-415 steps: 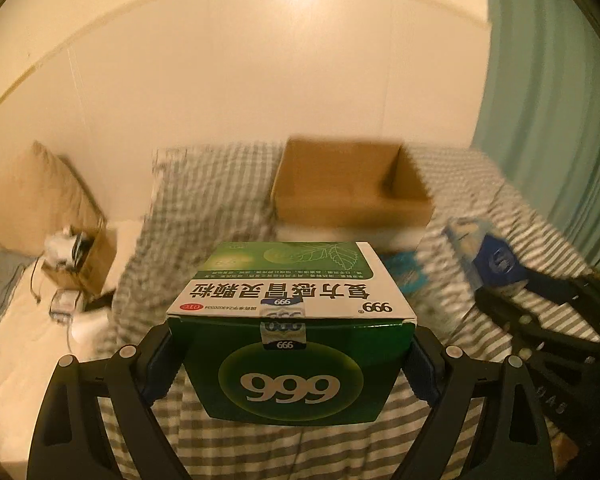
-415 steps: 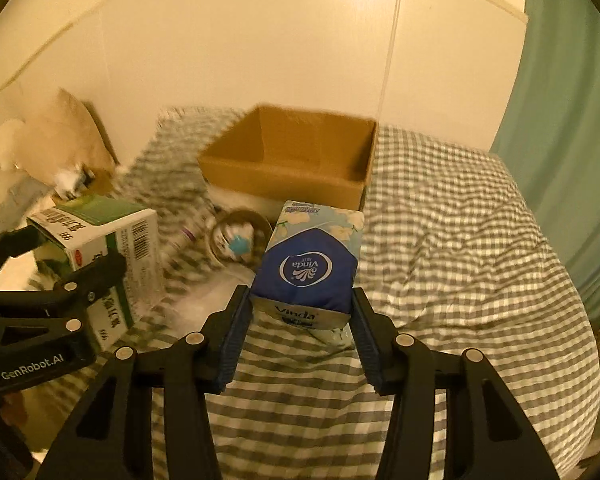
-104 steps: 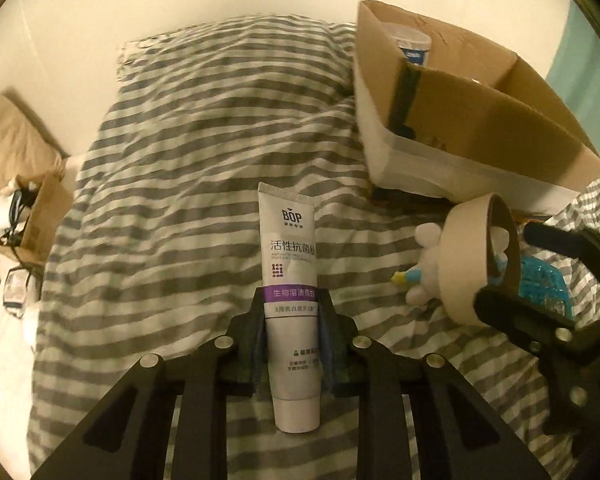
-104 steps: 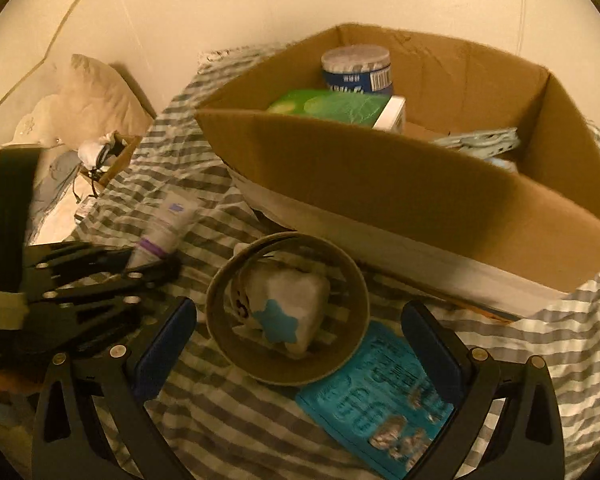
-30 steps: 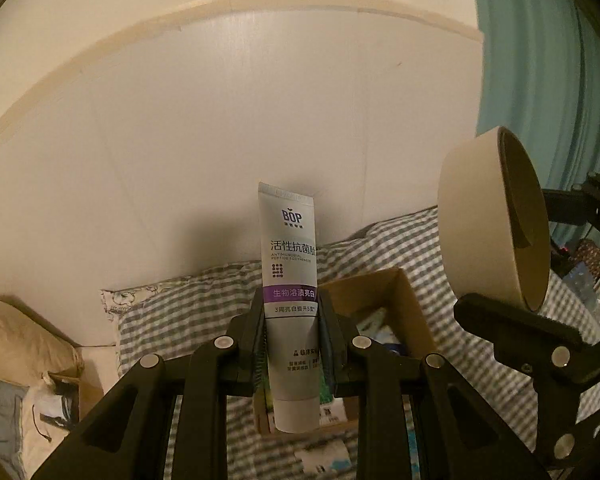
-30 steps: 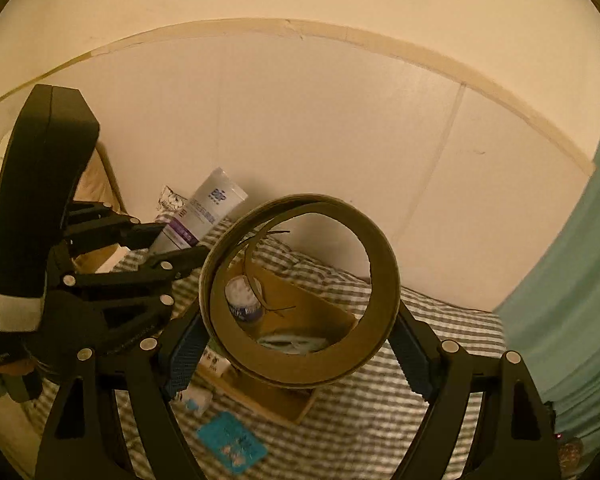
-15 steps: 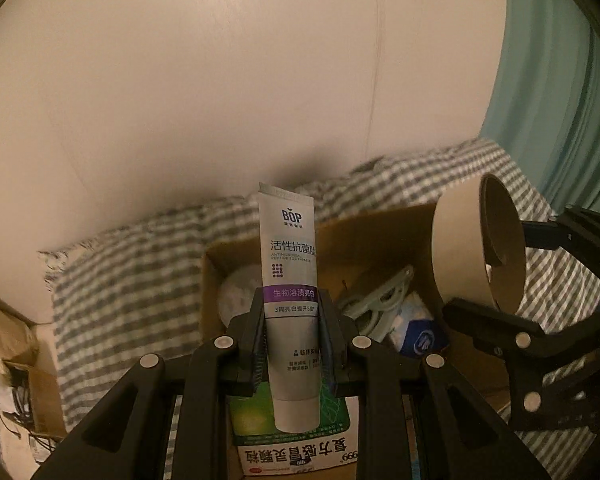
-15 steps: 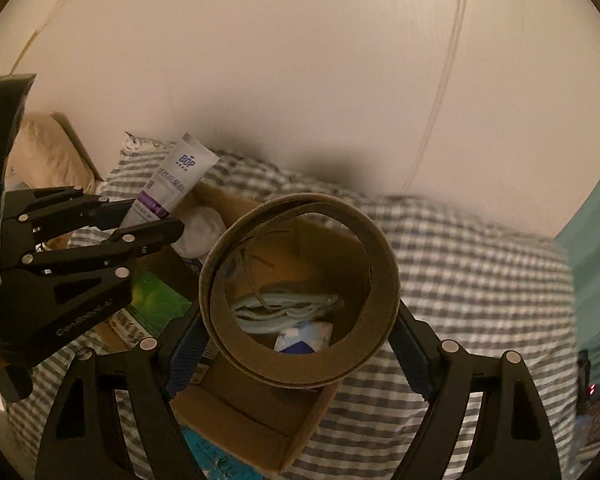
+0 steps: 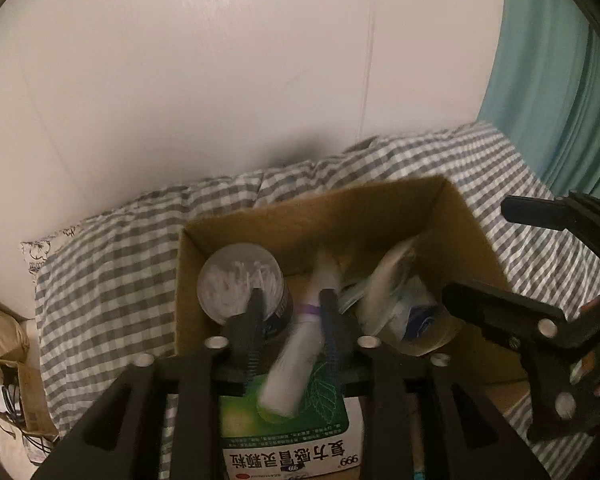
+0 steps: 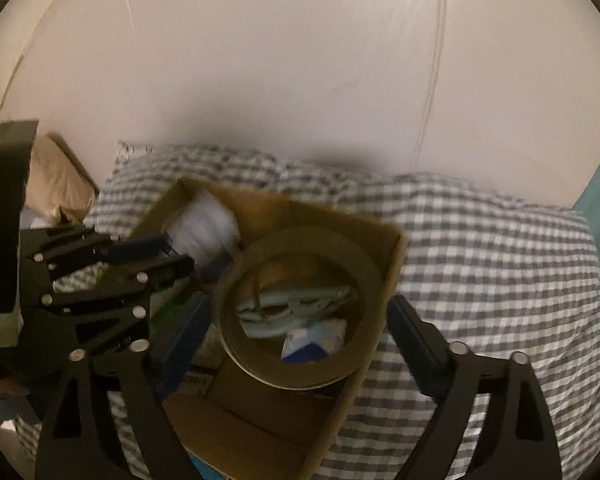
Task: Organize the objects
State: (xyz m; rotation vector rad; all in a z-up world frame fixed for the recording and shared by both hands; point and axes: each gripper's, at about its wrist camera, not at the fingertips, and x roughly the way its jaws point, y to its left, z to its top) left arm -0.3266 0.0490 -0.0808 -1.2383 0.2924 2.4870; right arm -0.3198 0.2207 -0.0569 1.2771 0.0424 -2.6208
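Note:
An open cardboard box (image 9: 466,216) (image 10: 394,256) stands on the checked bed. In it are a round tub (image 9: 239,283), a green 999 medicine box (image 9: 288,436), a blue tissue pack (image 9: 418,320) and pale clips (image 10: 296,300). My left gripper (image 9: 291,300) is open over the box; the white tube (image 9: 296,356), blurred, drops free between its fingers onto the green box. My right gripper (image 10: 296,320) is open; the brown tape roll (image 10: 300,308), blurred, falls free between its fingers into the box's right side, also in the left wrist view (image 9: 384,292).
The white wall rises right behind the bed (image 10: 480,248). A teal curtain (image 9: 556,80) hangs at the right. A tan pillow (image 10: 56,176) and a small carton with cables (image 9: 8,392) lie to the left of the bed.
Both grippers came lower over the box and opened. The tube slipped out of the left gripper and the tape roll out of the right gripper; both are falling into the box.

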